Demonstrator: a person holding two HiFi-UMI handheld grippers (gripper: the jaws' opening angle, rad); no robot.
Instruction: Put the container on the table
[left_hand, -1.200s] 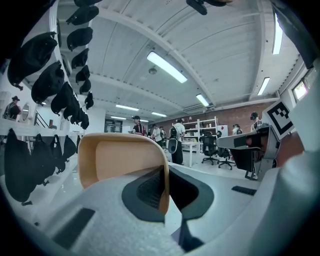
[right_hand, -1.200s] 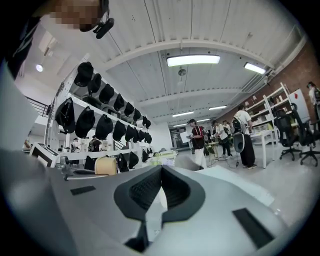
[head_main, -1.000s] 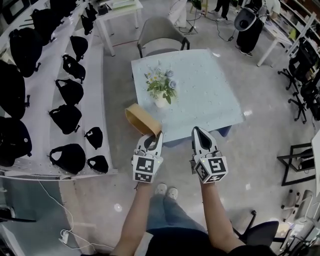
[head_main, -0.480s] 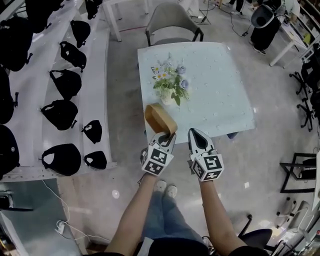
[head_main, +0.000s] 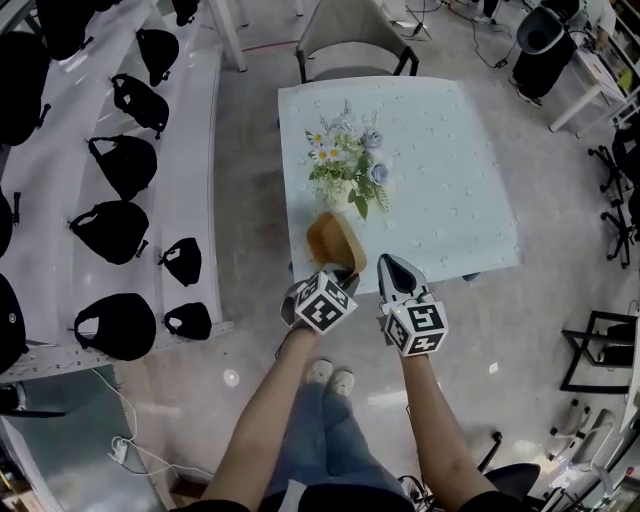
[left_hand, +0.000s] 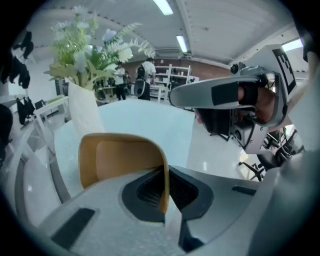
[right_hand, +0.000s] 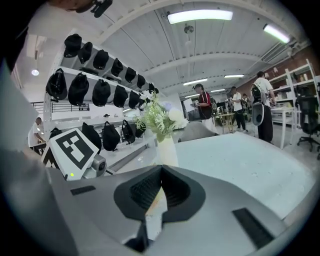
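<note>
A tan, rounded container (head_main: 334, 242) hangs tilted over the near edge of the pale blue table (head_main: 440, 180), just in front of the white vase of flowers (head_main: 343, 178). My left gripper (head_main: 346, 271) is shut on the container's thin wall. In the left gripper view that wall (left_hand: 120, 159) stands pinched edge-on between the two dark pads of the left gripper (left_hand: 165, 192), with the vase (left_hand: 83, 107) beyond. My right gripper (head_main: 390, 264) floats close to the right of the left one, shut with nothing in it. The right gripper view shows the right gripper (right_hand: 160, 192) with its pads touching, facing the vase (right_hand: 165, 149).
White shelves with several black bags (head_main: 120, 165) run along the left. A grey chair (head_main: 352, 55) stands at the table's far side. Black chair frames (head_main: 605, 345) sit at the right. People stand far off in the right gripper view (right_hand: 202, 106).
The left gripper has carried the container rightward and forward, from beside the table's near left corner to over its near edge by the vase. The right gripper stayed shut beside it.
</note>
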